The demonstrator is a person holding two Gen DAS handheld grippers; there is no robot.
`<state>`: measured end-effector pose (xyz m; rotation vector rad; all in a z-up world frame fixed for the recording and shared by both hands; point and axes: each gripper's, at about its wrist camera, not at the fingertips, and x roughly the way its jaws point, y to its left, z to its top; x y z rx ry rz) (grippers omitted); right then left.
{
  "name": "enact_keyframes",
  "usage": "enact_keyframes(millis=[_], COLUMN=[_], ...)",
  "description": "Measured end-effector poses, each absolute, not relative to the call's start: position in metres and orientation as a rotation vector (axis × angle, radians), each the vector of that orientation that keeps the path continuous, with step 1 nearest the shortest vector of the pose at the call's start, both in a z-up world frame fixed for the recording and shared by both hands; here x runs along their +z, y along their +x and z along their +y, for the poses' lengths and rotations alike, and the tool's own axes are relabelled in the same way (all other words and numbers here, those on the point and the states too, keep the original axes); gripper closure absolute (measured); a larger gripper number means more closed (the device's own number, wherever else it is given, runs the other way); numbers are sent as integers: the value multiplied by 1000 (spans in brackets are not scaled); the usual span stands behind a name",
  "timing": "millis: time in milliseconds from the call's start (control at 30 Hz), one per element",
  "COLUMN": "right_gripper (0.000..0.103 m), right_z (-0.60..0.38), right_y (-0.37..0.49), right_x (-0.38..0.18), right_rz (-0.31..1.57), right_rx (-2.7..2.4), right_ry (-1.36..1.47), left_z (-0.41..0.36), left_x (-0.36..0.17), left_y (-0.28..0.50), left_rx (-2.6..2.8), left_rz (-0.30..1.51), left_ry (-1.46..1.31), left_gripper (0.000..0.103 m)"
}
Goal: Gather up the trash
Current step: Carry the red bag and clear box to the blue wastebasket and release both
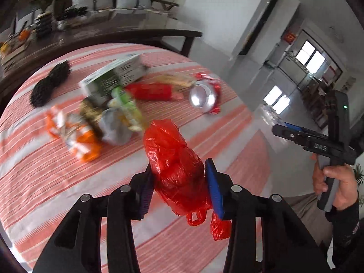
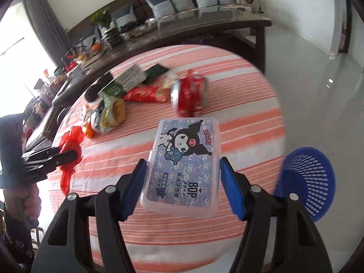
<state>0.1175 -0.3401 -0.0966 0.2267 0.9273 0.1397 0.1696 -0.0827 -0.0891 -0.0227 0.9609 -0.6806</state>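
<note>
Left gripper point(image 1: 179, 182) clamps crumpled red plastic bag point(image 1: 175, 166); right gripper point(image 2: 182, 182) grips flat plastic box point(image 2: 184, 166), lid shut, contents hidden; blue basket point(image 2: 311, 179) interior appears bare.

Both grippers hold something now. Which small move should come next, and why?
Probably swing the right gripper toward the blue basket at its right, then release. It holds the plastic box above the striped table, and the basket stands open beside the table edge. The left gripper with the red bag could follow.
</note>
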Motion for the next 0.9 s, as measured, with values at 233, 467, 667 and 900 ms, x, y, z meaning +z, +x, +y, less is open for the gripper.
enact_keyframes(millis=[233, 467, 667, 900], right_gripper=[40, 40, 40, 24], right_z=[-489, -584, -620, -658], right_y=[104, 103, 105, 107], right_x=[-116, -156, -168, -190], right_rz=[901, 976, 1002, 978], right_rx=[-94, -183, -254, -310], right_ry=[222, 326, 291, 301], left_z=[-266, -415, -486, -529], left_x=[-84, -129, -170, -199], left_y=[175, 194, 204, 218], left_rx=[-904, -1010, -1029, -990], left_rz=[951, 1028, 1071, 1049], left_ry=[73, 142, 188, 186], left_gripper=[60, 60, 55, 14])
